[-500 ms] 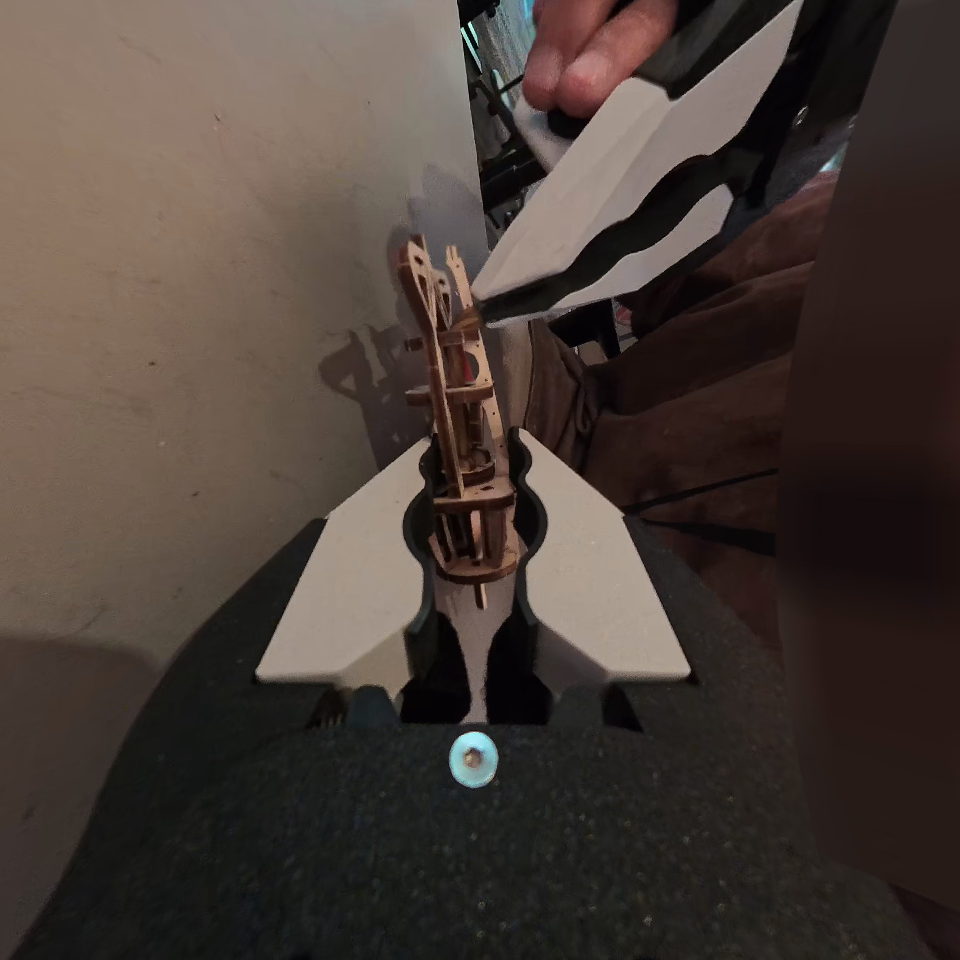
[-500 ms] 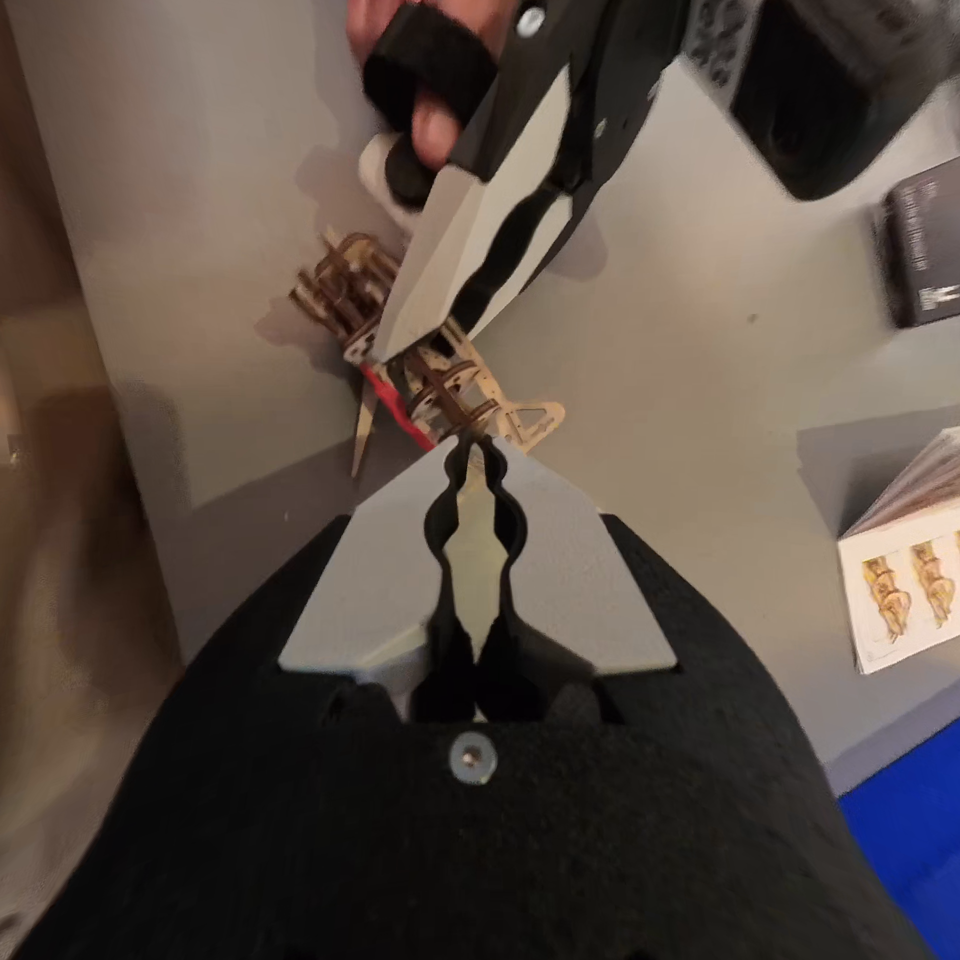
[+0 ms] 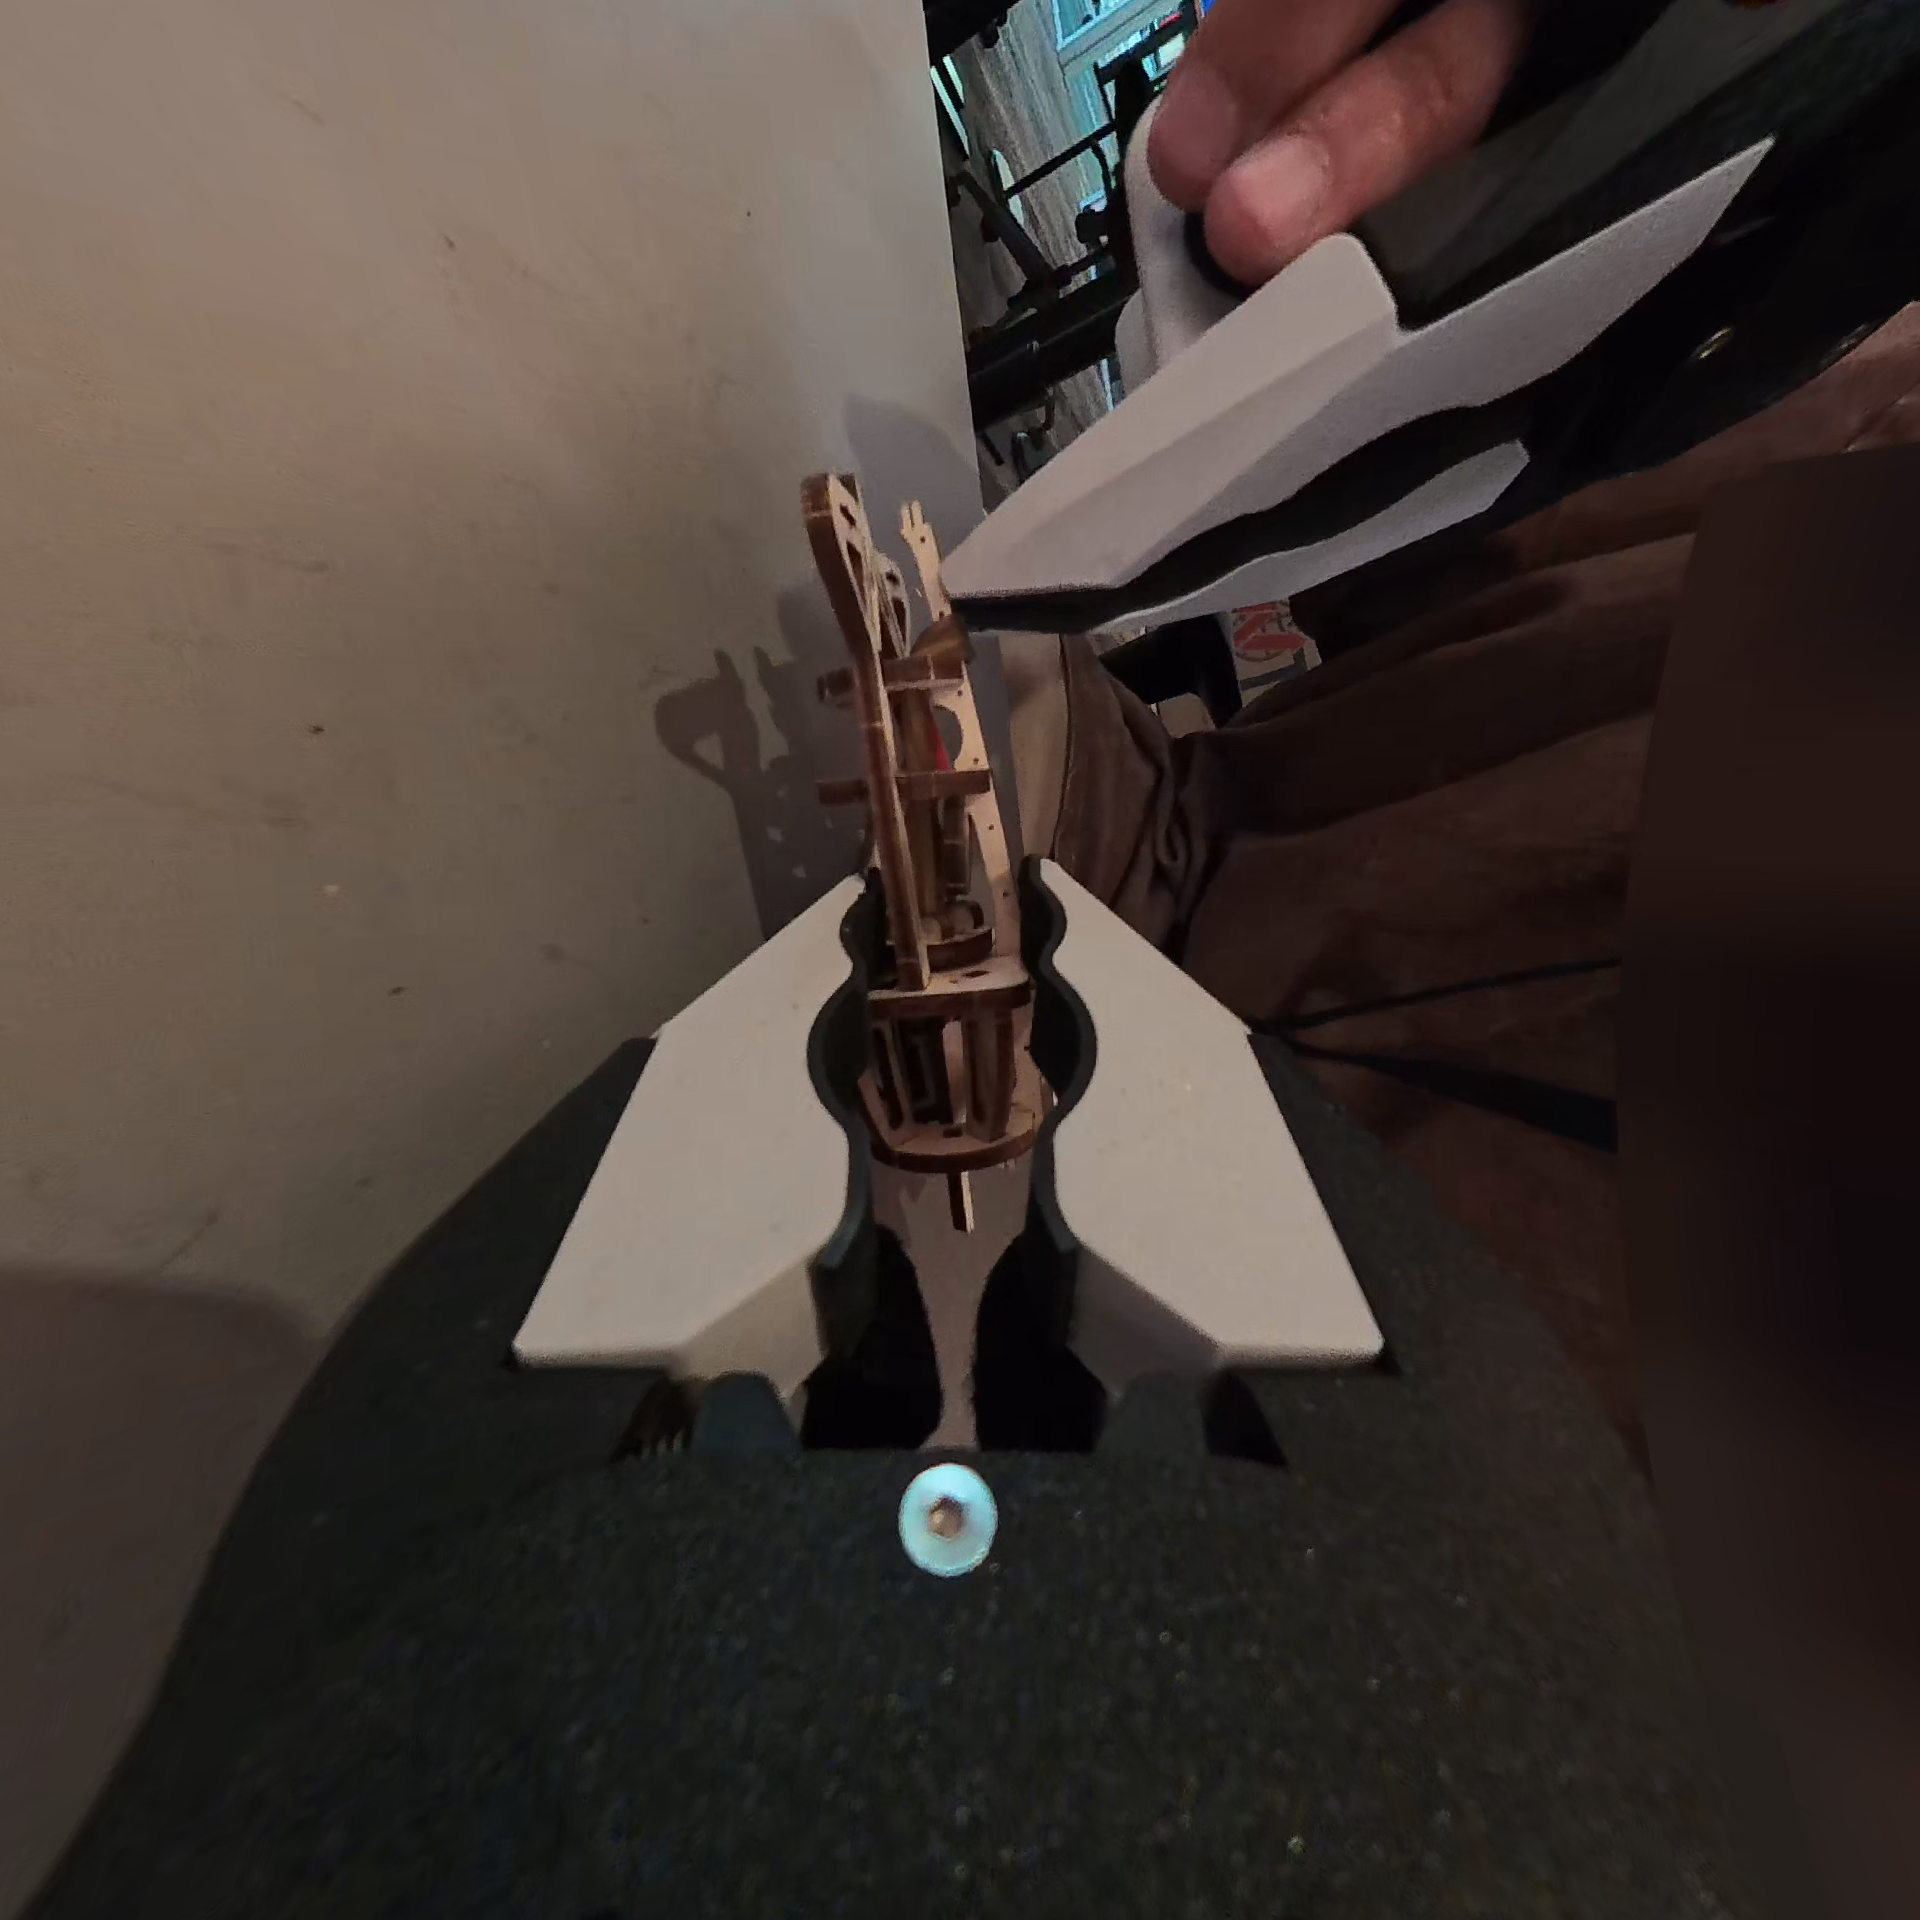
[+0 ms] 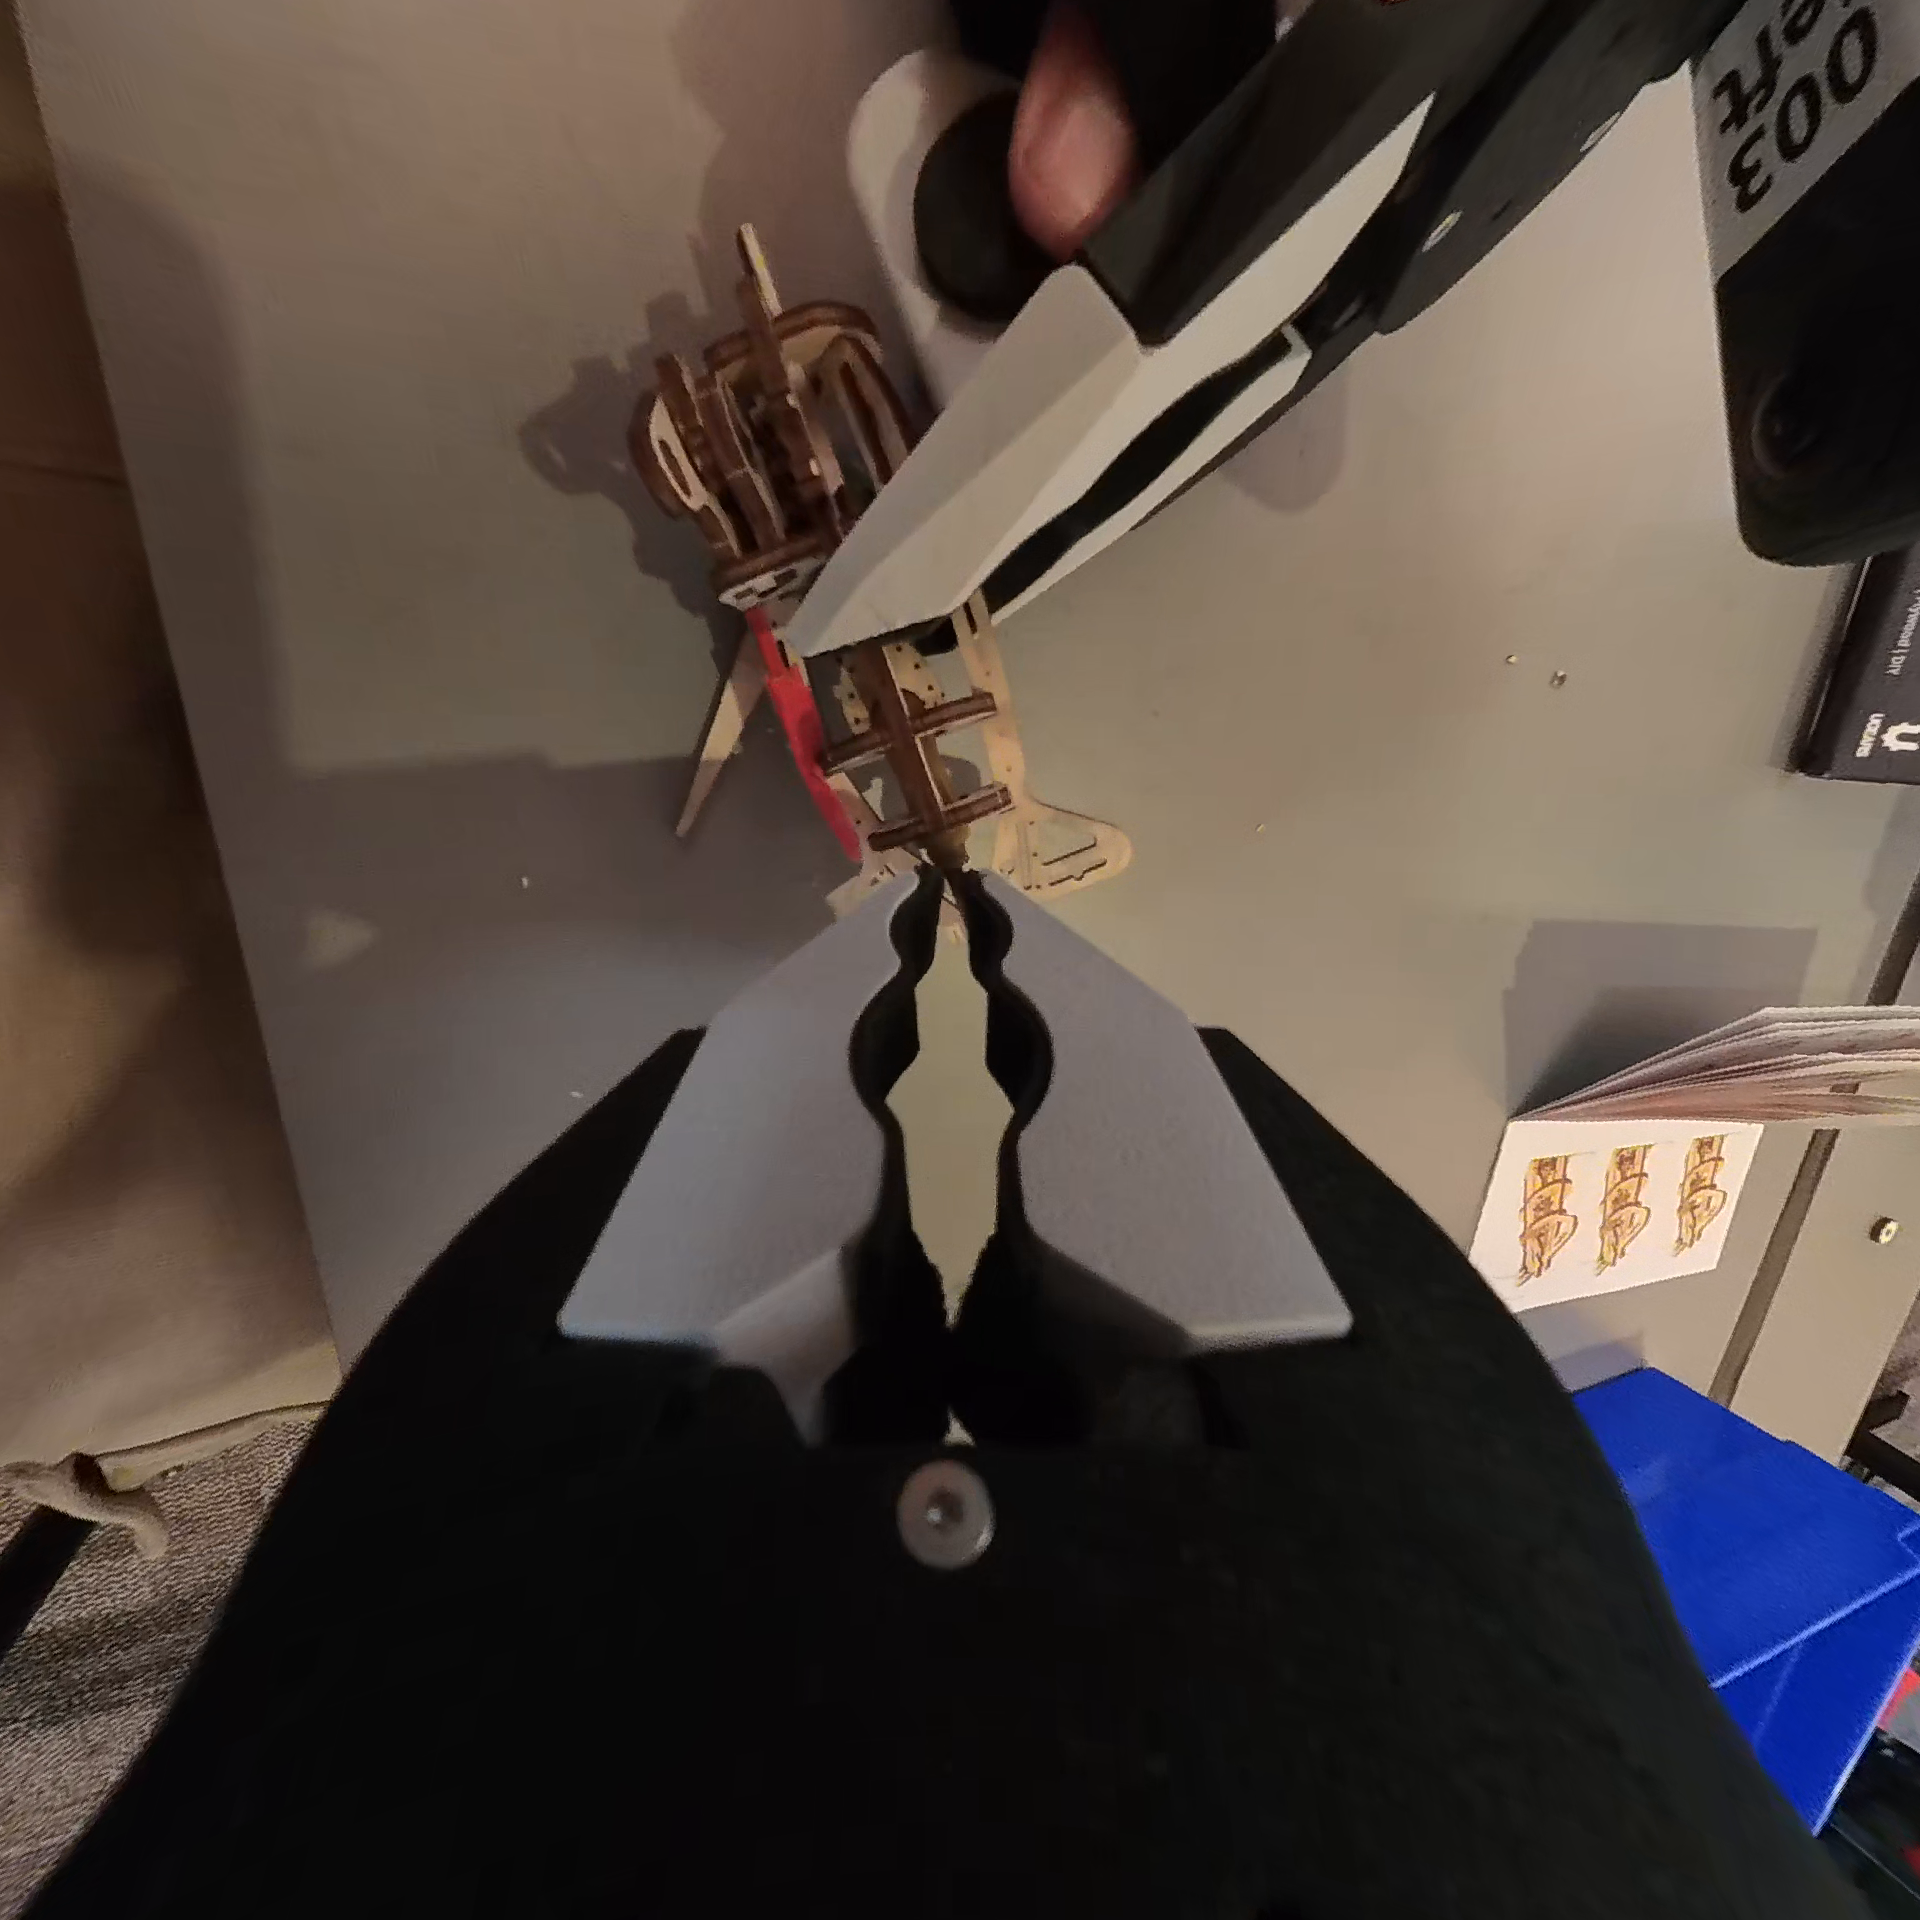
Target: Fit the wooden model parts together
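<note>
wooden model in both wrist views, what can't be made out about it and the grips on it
- Left wrist view: the wooden model has its base sunk between the left gripper fingers; contact is hidden.
- Right wrist view: the right gripper tips meet a tiny peg; too small to confirm grip.
- Right wrist view: the left gripper covers the model's middle.

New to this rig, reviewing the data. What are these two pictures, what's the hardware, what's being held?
No robot arm here: a person holds one handheld two-finger gripper in each hand, and each has a camera looking forward along its jaws.

Left wrist view: the left gripper has its jaws shut on the wooden model. The right gripper comes in from the upper right.

Right wrist view: the right gripper pinches a small part at the model's near end, its jaws nearly closed. The left gripper holds the model above the grey table. On the table lie a black box and an instruction booklet.
</note>
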Available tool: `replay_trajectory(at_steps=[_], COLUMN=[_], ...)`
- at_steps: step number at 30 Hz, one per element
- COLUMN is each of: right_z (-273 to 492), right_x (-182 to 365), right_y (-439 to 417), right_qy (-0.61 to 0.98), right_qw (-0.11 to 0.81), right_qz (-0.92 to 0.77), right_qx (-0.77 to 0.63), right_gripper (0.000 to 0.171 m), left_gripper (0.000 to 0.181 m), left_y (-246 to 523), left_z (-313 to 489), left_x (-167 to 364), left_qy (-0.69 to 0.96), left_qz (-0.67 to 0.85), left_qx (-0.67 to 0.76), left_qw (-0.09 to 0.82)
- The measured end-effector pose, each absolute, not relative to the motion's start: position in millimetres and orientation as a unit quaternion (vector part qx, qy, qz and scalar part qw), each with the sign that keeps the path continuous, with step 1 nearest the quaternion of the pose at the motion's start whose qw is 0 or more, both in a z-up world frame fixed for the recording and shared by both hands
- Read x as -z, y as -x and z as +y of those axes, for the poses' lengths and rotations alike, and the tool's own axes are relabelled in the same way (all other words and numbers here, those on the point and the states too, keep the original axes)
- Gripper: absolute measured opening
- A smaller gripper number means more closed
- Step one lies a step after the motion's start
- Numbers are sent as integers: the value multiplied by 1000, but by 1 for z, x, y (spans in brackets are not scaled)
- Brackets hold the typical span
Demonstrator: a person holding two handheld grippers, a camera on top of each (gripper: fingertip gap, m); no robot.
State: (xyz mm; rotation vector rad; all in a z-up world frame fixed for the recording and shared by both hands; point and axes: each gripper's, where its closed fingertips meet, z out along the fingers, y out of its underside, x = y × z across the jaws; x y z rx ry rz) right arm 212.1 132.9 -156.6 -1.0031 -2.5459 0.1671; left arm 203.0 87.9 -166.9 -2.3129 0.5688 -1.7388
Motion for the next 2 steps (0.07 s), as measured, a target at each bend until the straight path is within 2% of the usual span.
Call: replay_trajectory(at_steps=[2], right_z=[133], right_x=[156], right_y=[-211], right_qy=[358], right_qw=[204], right_qz=[-910], right_qx=[-58], right_gripper=[4], left_gripper=[23], left_y=[-203], left_z=[88], left_x=[167], left_qy=[781], left_qz=[192], left_qx=[587], left_qw=[96])
